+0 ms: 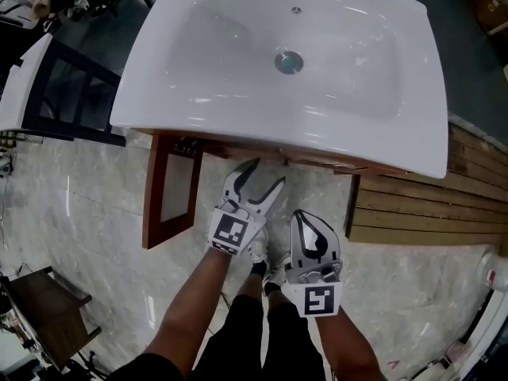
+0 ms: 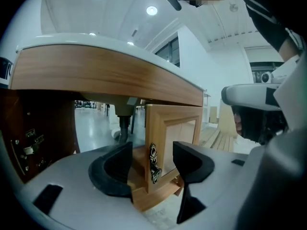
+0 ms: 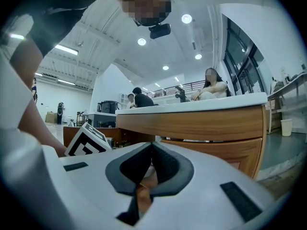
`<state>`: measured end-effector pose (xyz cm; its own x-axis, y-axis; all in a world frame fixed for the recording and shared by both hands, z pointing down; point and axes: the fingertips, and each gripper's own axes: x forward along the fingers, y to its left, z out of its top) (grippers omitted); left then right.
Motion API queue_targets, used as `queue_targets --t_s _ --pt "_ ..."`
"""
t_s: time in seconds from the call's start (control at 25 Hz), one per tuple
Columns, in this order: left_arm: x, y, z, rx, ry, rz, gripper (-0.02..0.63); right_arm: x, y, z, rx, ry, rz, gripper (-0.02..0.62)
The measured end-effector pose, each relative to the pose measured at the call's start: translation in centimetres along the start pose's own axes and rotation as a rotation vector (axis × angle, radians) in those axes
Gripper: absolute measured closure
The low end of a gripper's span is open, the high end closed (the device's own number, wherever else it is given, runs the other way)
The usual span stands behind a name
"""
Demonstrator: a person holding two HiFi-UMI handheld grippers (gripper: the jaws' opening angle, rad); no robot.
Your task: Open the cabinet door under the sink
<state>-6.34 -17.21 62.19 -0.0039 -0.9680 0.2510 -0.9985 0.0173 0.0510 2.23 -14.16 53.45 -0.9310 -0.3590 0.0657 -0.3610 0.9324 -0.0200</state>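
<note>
Two grippers | left gripper: jaws wide, pressing on nothing | door: looks ajar, its free edge and handle between those jaws | right gripper: pinched closed, empty, to the left one's right | step: centre on handle, close squarely, then pull along the door's swing, not straight back

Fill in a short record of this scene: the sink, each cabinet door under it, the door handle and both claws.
sink: white, sits above the two doors
left door: swung wide open
right door: swung outward, its handle edge nearest the camera
handle: dark ornate metal, seen between the left claw's jaws, untouched
left claw: open, holding nothing
right claw: shut, holding nothing
</note>
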Motion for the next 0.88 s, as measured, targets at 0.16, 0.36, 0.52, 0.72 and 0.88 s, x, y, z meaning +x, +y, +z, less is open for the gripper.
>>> queue_targets --t_s 0.16,0.36,0.52,0.72,0.88 --pt "2.0 -0.2 0.0 -0.004 0.003 -0.097 0.317 0.4 -0.5 -0.5 0.002 0.016 -0.022 0.571" --pt "3.9 -0.7 0.5 0.011 0.004 -0.189 0.29 0.7 -1.3 -1.2 -0.002 0.041 -0.046 0.571" --pt "4.8 -1.0 0.9 0.015 0.008 -0.221 0.29 1.0 -2.0 -0.8 0.001 0.032 -0.074 0.571" --pt "6.0 -1.1 1.2 0.025 0.008 -0.236 0.291 1.8 -3.0 -0.3 0.006 0.022 -0.112 0.571" --pt "6.4 -0.1 1.7 0.0 -0.019 -0.222 0.293 2.5 -3.5 -0.3 0.009 0.028 -0.147 0.571"
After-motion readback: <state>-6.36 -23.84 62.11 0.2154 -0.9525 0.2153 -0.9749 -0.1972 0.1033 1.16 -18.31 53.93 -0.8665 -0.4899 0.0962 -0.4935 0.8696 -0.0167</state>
